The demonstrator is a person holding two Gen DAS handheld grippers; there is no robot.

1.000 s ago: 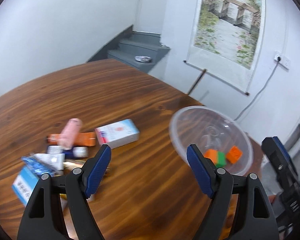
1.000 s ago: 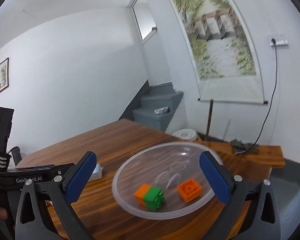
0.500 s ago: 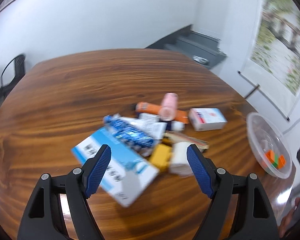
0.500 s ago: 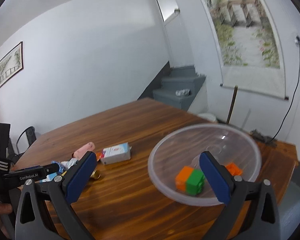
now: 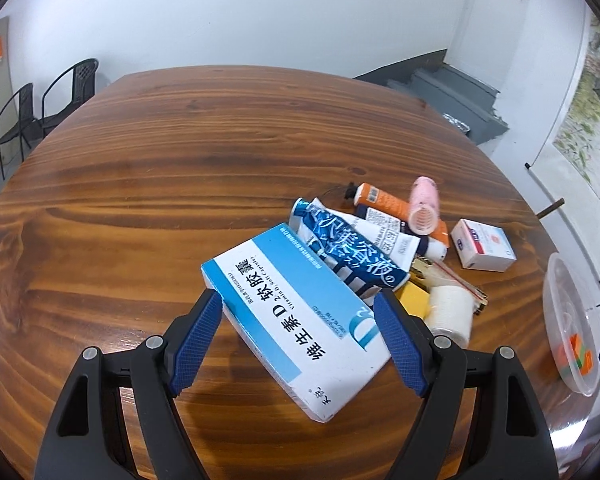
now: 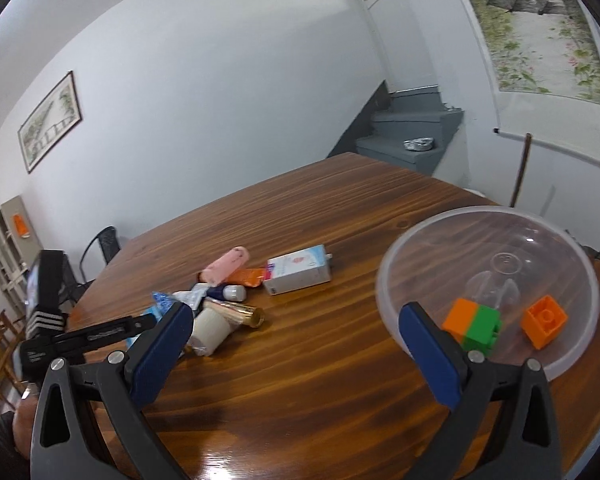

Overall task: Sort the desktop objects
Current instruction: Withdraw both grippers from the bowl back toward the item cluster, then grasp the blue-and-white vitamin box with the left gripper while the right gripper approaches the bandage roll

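Box (image 5: 296, 312) lengthwise diagonal, far-left to near-right

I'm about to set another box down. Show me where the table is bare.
Bare wood lies left of and beyond the vitamin D box, out to the table edge, and between the small white box and the clear bowl. The pile around the pink roller is crowded.
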